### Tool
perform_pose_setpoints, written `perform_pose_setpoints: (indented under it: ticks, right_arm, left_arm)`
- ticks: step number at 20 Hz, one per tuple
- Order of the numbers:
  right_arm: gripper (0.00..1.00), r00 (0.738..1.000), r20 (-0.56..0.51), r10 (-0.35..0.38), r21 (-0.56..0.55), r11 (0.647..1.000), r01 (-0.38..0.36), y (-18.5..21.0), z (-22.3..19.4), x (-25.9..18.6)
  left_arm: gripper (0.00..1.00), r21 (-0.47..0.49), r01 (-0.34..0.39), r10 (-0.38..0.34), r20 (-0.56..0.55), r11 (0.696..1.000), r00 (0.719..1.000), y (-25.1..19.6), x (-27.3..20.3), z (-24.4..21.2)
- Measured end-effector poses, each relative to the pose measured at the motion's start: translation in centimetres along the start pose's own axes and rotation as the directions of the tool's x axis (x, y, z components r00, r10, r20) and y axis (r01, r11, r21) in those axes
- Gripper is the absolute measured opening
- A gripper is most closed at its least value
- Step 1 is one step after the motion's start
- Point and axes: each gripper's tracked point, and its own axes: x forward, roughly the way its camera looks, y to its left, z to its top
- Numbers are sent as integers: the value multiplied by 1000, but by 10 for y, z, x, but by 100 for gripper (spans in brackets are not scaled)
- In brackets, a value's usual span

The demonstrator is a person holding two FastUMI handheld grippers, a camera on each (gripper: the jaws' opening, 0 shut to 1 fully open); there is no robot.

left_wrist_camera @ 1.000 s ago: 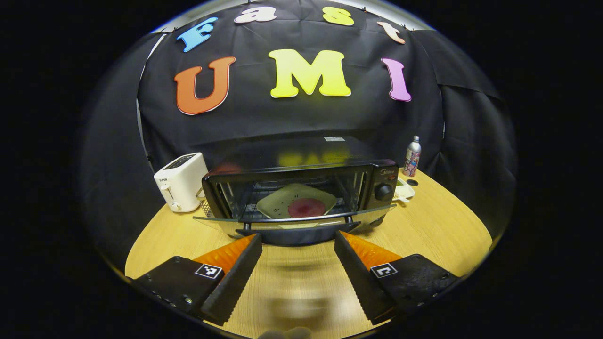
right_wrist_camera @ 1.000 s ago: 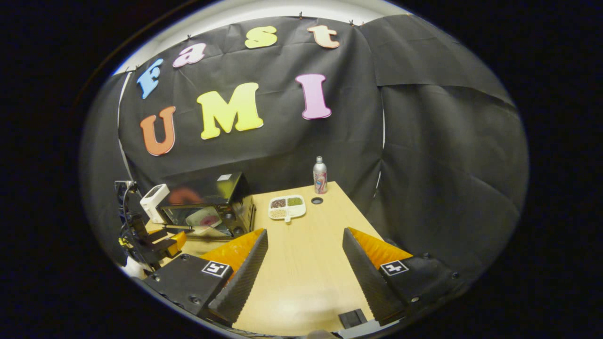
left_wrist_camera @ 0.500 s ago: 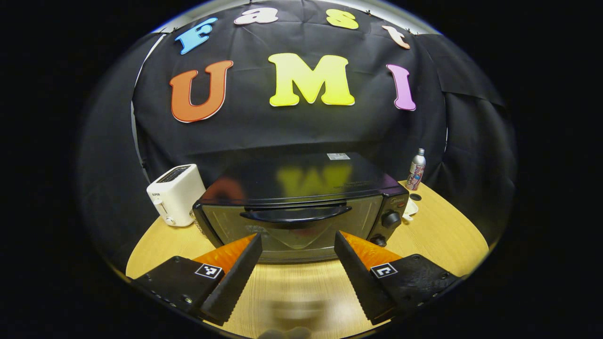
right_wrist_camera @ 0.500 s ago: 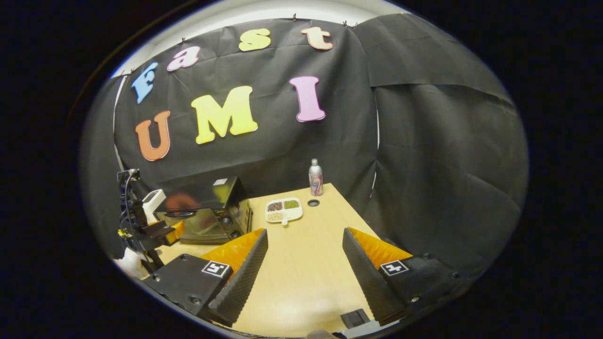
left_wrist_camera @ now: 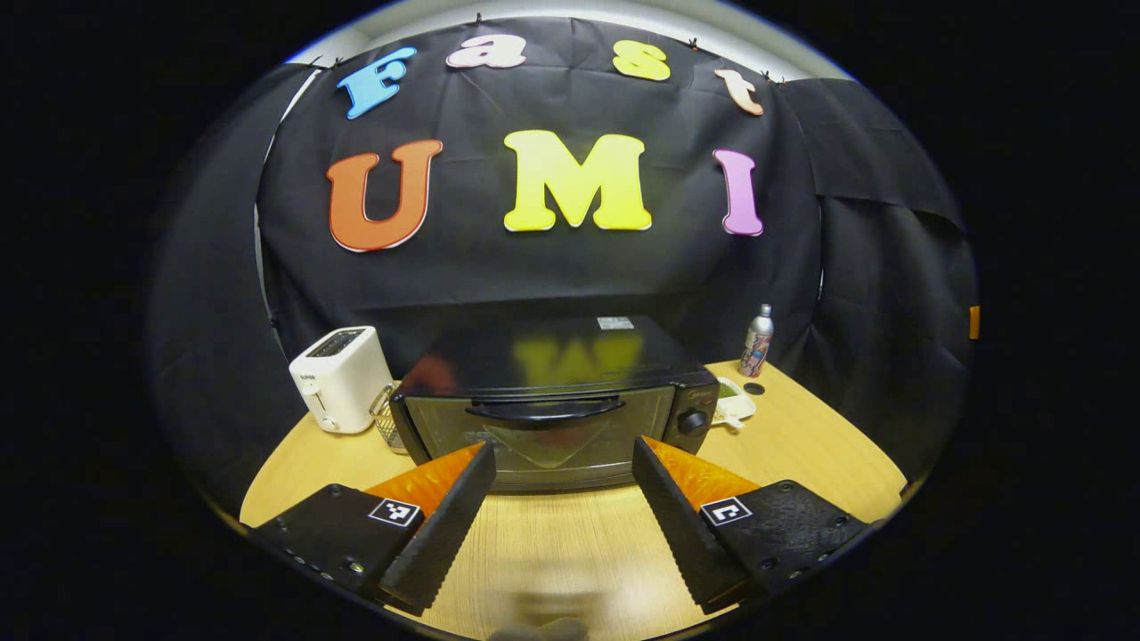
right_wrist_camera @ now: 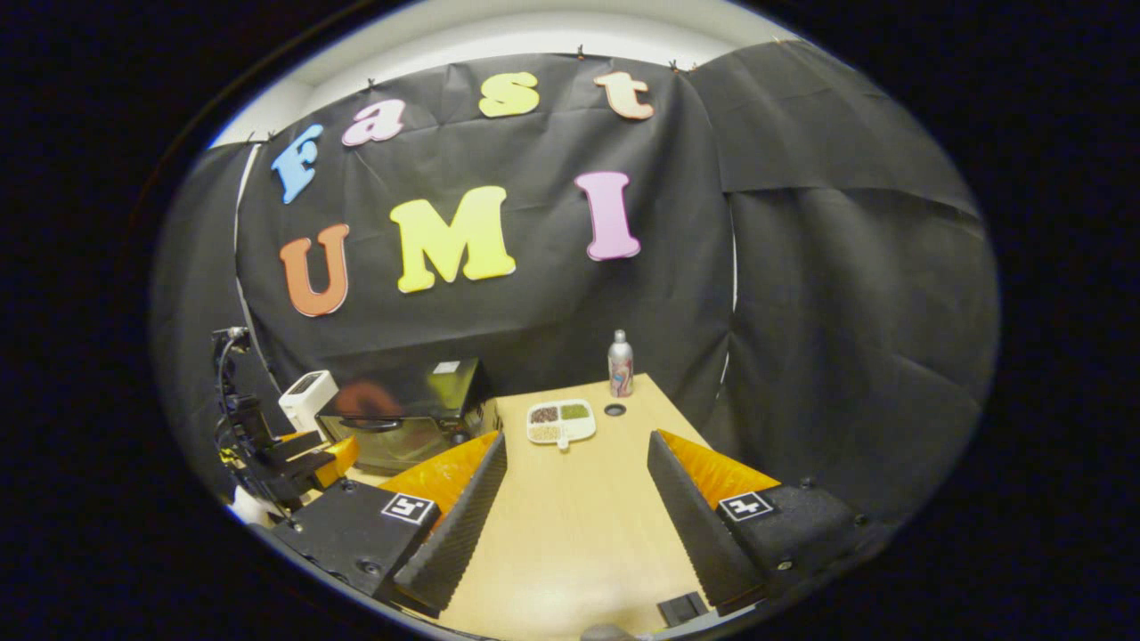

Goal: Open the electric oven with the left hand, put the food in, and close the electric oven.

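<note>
The left gripper (left_wrist_camera: pixel 563 499) is hovering level above the table (left_wrist_camera: pixel 802 445), facing the oven (left_wrist_camera: pixel 552 401), fingers spread wide and holding nothing. The oven door is sitting shut. The right gripper (right_wrist_camera: pixel 574 507) is also gaping wide, empty, pointing along the table toward a tray (right_wrist_camera: pixel 561 421).

I've got the oven (left_wrist_camera: pixel 552 401) dead ahead on the tabletop (left_wrist_camera: pixel 802 454), toaster (left_wrist_camera: pixel 341 378) just left of it, divided tray (right_wrist_camera: pixel 560 421) right of it, bottle (left_wrist_camera: pixel 757 329) behind that by the wall.
</note>
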Motion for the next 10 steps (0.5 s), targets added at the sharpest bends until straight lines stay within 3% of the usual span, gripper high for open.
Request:
perform_pose_setpoints:
  ticks: [4, 6, 10]
  right_arm:
    - [96, 992, 106, 68, -66, 996, -61, 6, 36, -25]
    - [100, 984, 149, 100, -86, 992, -88, 2, 49, -39]
    - [97, 966, 178, 189, -107, 979, -172, -9, 55, -69]
  left_arm:
    - [98, -9, -40, 41, 115, 999, 993, 2, -73, 53]
    - [98, -14, -87, 88, 177, 996, 980, 5, -115, 76]
    - [97, -35, -182, 185, 257, 983, 948, -2, -196, 104]
